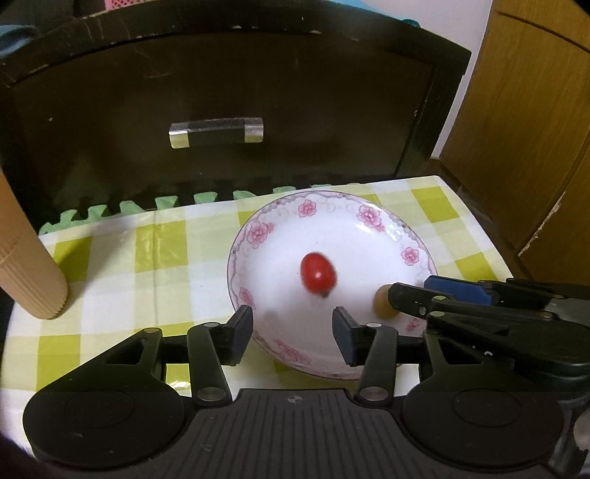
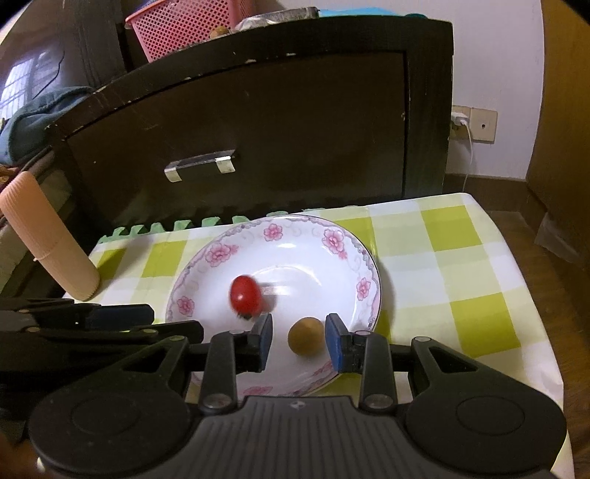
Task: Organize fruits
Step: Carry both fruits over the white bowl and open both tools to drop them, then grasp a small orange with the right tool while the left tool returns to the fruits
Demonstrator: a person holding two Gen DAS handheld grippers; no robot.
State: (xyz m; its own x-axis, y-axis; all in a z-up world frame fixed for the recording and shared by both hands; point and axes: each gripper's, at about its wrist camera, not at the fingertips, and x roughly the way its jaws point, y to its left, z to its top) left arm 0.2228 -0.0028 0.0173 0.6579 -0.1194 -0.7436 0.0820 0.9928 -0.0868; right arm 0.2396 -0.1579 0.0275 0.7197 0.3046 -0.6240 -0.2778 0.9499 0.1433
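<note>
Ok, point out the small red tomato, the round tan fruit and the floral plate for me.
Small red oval tomato [image 1: 318,272]: left wrist view, middle of its glossy skin.
Round tan-brown fruit [image 2: 306,336]: right wrist view, centre of its face.
White plate with pink flower rim [image 2: 333,237]: right wrist view, far rim by a flower.

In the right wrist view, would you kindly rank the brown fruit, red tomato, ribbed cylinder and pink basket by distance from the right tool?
1. Brown fruit, between the right tool's fingers.
2. Red tomato, left, mid-plate.
3. Ribbed cylinder, far left.
4. Pink basket, atop the cabinet.
</note>
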